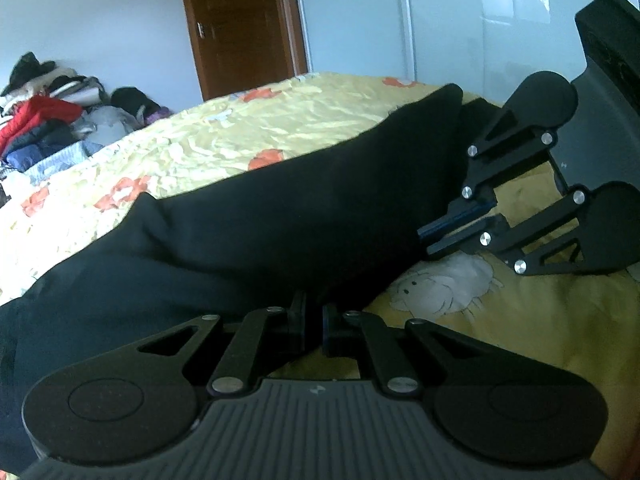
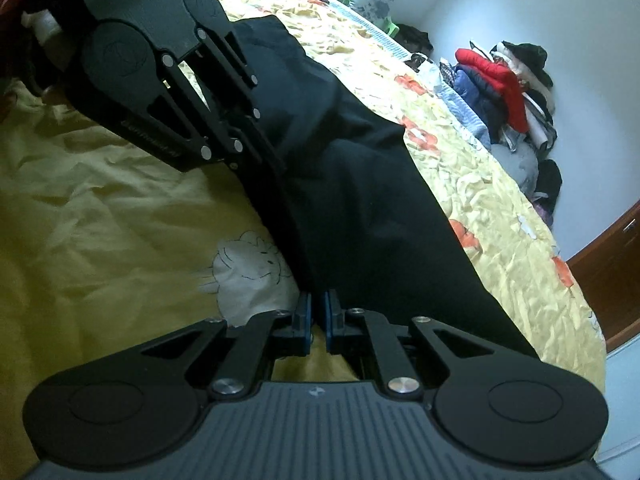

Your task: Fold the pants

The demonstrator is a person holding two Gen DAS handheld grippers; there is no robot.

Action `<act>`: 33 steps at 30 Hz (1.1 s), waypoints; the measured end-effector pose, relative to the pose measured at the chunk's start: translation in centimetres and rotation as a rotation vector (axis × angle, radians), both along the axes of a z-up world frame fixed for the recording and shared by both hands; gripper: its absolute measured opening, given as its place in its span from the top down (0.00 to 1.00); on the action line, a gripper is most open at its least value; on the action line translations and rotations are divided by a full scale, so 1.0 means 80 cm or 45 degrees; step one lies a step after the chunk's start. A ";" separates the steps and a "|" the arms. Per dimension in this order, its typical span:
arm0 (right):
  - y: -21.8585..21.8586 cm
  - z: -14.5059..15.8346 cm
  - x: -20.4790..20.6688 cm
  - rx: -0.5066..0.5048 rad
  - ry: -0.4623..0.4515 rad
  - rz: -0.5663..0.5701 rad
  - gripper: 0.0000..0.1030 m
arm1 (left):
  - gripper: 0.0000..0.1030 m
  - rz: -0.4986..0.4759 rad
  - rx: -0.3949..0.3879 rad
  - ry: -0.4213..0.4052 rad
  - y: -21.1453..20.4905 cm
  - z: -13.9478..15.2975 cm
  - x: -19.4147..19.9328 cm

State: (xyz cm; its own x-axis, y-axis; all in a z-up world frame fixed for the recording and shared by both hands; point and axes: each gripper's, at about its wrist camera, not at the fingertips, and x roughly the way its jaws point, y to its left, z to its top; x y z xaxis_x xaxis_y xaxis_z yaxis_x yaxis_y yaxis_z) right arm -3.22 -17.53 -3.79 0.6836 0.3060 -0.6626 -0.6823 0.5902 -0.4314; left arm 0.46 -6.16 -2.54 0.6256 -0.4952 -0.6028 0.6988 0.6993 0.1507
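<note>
the black pants [image 1: 280, 216] lie stretched out on a bed covered by a yellow bedsheet [image 1: 224, 136] printed with orange flowers and white cartoon sheep. the fabric runs as a long dark band across the sheet, with a raised fold along its upper edge in the left wrist view.

the left claw [image 1: 314, 320] sits low over the near edge of the pants, its blue-padded fingers drawn almost together and clenched on the black cloth, which bunches up right at the tips. the right claw [image 1: 432, 240] appears in the same view further along the same edge, its fingers also pressed close and pinching the hem of the pants where the fabric meets the sheet.

from the right wrist view, the right claw [image 2: 318, 316] is clenched with only a thin slit between its pads, the edge of the pants [image 2: 360, 208] caught between them. the left claw [image 2: 256, 152] is seen beyond it, lying against the dark fabric.

a heap of clothes [image 2: 508, 88], including a red jacket, is piled against the white wall past the far side of the bed. a brown wooden door [image 1: 236, 24] stands behind the bed.
</note>
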 end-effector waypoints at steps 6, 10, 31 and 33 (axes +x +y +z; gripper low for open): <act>-0.068 0.030 0.004 0.308 0.074 -0.126 0.93 | 0.63 -0.053 -0.097 0.169 0.012 0.023 0.001; -0.187 0.049 0.030 0.716 0.022 -0.567 0.92 | 0.43 -0.079 -0.219 0.152 0.005 0.047 0.008; -0.357 0.034 0.185 1.598 0.307 -1.049 0.89 | 0.07 0.305 -0.122 0.055 -0.057 -0.019 0.067; -0.350 0.051 0.209 1.581 0.275 -1.050 0.89 | 0.03 0.315 -0.159 0.102 -0.052 -0.020 0.075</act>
State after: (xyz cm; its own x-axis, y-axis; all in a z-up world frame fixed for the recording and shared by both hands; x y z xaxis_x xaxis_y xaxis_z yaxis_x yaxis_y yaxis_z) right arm 13.51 -45.57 0.32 0.8648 0.3212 -0.3860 0.0305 0.7335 0.6790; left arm 6.42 -10.31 -4.13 0.6896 -0.4071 -0.5989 0.5109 0.8596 0.0040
